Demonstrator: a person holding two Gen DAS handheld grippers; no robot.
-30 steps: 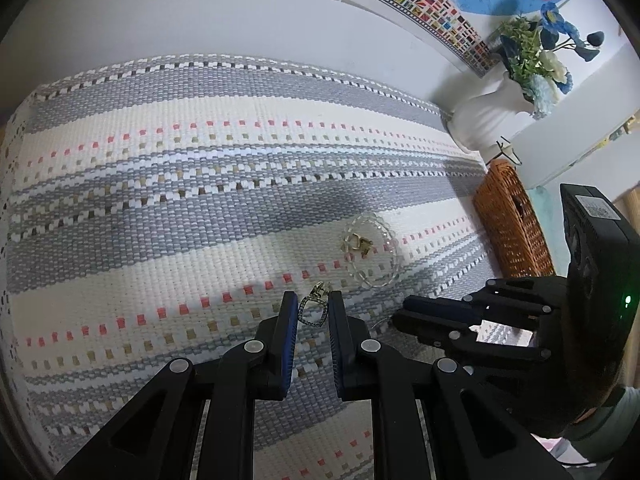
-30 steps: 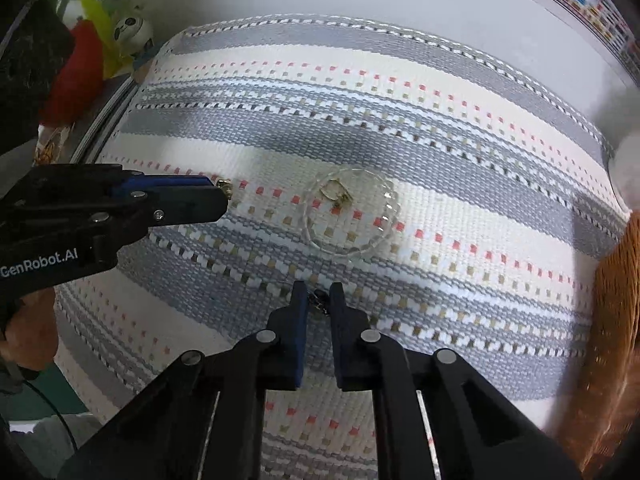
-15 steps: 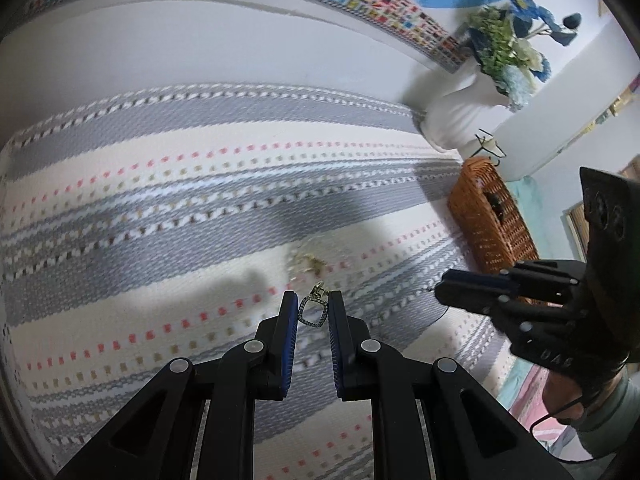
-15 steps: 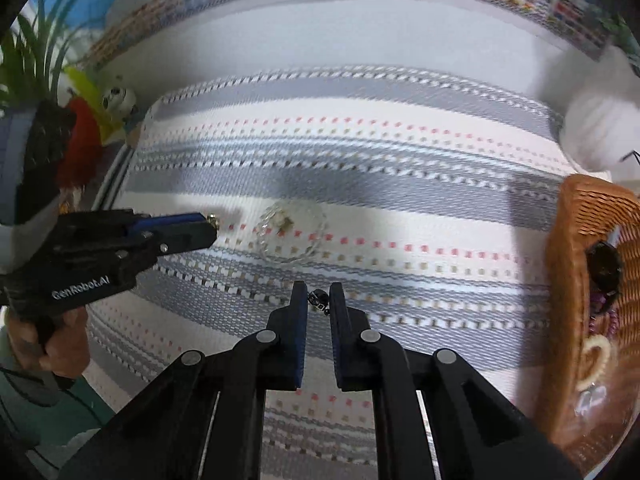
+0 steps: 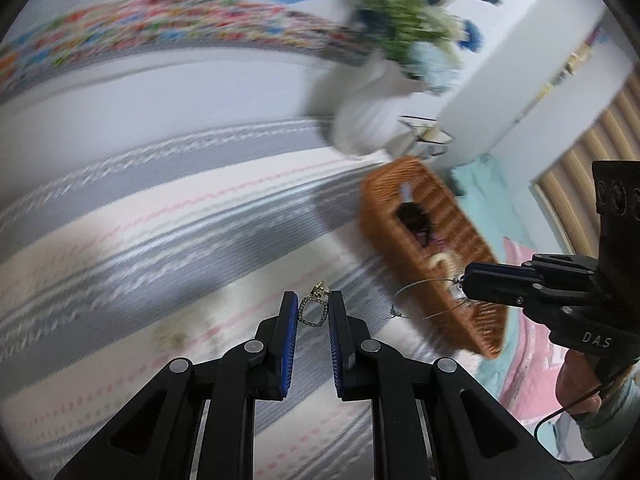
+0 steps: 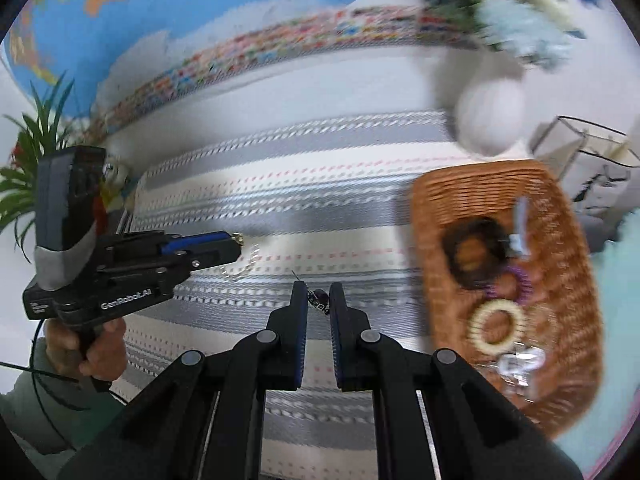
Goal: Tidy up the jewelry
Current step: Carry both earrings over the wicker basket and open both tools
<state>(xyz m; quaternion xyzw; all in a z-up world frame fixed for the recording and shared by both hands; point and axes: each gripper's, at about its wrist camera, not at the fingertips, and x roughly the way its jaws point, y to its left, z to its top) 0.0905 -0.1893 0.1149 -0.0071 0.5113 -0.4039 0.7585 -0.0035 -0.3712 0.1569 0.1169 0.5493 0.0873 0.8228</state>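
With my left claw (image 5: 313, 316) pinching the square earring (image 5: 313, 313) and my right claw (image 6: 319, 304) pinching a dark beaded piece (image 6: 319, 299), both near the wicker basket (image 6: 572, 280), a jolt could shake either loose onto the striped worktop (image 6: 320, 216).

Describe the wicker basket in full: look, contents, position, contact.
The wicker basket is an oblong, open-topped tray of orange-brown woven cane, motion-blurred in both views. It rests at the right end of the striped cloth, near the white vase. Inside lie a dark ring, a purple piece, a cream ring and something clear or silvery. Neither gripper touches it.
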